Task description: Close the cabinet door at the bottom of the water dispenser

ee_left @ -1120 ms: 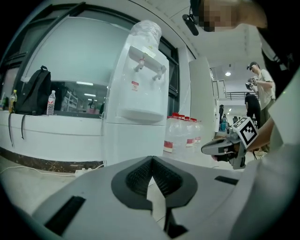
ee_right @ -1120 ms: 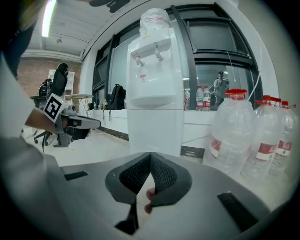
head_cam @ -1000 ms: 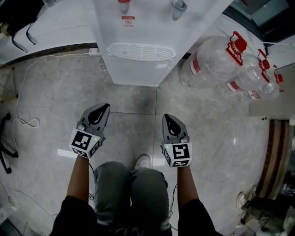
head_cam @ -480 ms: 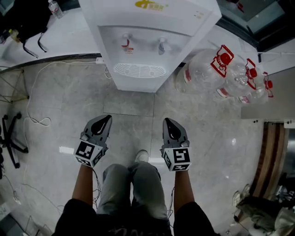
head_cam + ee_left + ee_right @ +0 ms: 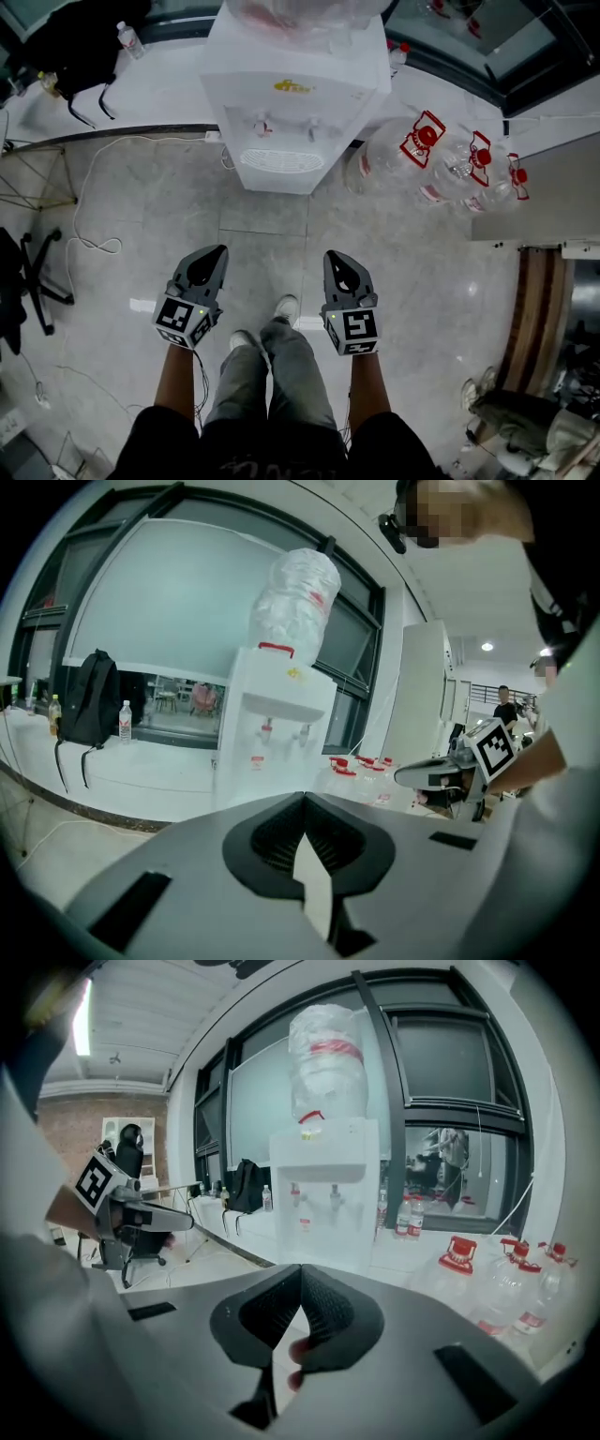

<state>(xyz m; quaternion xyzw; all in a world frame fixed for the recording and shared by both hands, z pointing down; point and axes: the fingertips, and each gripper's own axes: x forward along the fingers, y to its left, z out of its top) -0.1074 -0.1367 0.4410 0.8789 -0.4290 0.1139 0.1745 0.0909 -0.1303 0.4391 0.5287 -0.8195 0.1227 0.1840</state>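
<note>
The white water dispenser [image 5: 286,103] stands against the window ledge with a big bottle on top. Its lower front [image 5: 323,1239] looks flat and flush, with no door standing out; the head view hides this part under the drip tray. My left gripper [image 5: 217,251] and right gripper [image 5: 331,255] hover side by side over the floor, well short of the dispenser, and both point towards it. Each is shut with nothing between its jaws, whose tips meet in the left gripper view [image 5: 303,796] and the right gripper view [image 5: 302,1269].
Several empty water bottles [image 5: 427,150] with red caps lie on the floor right of the dispenser. A black backpack [image 5: 66,42] sits on the ledge at the left. A white cable [image 5: 89,234] and a chair base [image 5: 28,281] lie left; a wooden frame [image 5: 534,309] stands right.
The person has stood up: both grippers rose together, still shut. The dispenser now looks smaller and farther, and its whole top and bottle have come into the head view.
</note>
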